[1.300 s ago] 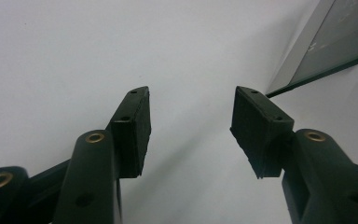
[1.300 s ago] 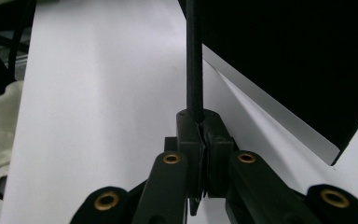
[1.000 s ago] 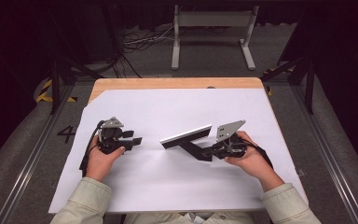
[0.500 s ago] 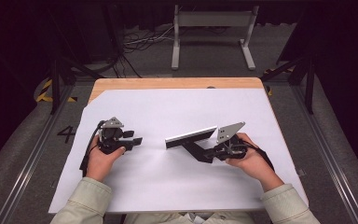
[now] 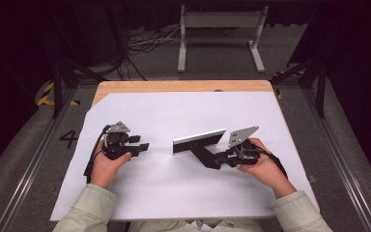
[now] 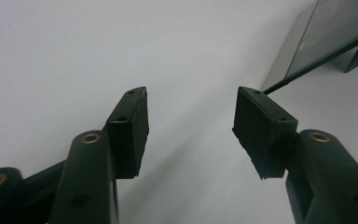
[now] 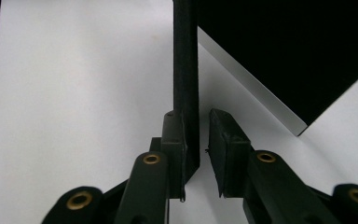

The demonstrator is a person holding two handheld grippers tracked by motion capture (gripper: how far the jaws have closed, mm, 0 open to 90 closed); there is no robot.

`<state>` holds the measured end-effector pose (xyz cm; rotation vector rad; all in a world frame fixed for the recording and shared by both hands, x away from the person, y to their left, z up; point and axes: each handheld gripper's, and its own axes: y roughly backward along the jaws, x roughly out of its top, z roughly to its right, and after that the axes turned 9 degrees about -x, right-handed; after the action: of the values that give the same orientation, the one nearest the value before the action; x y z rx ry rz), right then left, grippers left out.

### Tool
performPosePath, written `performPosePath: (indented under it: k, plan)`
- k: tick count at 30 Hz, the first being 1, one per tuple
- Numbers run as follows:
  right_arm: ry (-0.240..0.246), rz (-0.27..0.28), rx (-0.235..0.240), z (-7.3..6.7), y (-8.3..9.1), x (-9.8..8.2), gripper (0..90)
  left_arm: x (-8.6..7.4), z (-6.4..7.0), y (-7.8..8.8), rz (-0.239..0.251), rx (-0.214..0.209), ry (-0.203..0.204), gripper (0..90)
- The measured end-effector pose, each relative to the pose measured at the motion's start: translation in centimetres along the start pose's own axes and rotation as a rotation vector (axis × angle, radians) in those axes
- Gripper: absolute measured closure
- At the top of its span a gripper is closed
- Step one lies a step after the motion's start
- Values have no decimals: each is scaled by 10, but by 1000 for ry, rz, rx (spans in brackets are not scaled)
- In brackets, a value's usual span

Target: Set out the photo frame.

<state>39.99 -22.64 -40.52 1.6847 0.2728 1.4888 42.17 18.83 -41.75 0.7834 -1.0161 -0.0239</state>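
A white sheet [image 5: 174, 193] covers the wooden desk [image 5: 183, 86]; beyond it, cables [image 5: 142, 46] and a metal stand [image 5: 220, 21] sit on the dark floor. The dark panel [image 5: 199, 141] stands near the middle on its prop. The right gripper [image 5: 212, 159] has just been loosening, its fingers [image 7: 226, 149] slightly parted around the prop's edge. The left gripper [image 5: 142, 147] rests apart, fingers [image 6: 130, 126] spread.

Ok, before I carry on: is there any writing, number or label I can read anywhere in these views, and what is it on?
"4": a dark numeral on the grey floor, left of the table.
The black panel, the white sheet and both grippers carry no print that I can make out in any view.
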Motion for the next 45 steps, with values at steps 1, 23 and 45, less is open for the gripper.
performPosePath:
  k: [1, 23, 45]
  plan:
    - [-8, 7, -3, 0, 3, -1, 752, 0, 0, 0, 2, -1, -1, 459]
    - [-17, 55, -86, 3, 42, -1, 795, 10, 14, -5, 17, 8, -64, 630]
    - [-81, 41, -114, 10, 58, -10, 840, 15, 22, -29, -13, -17, -62, 802]
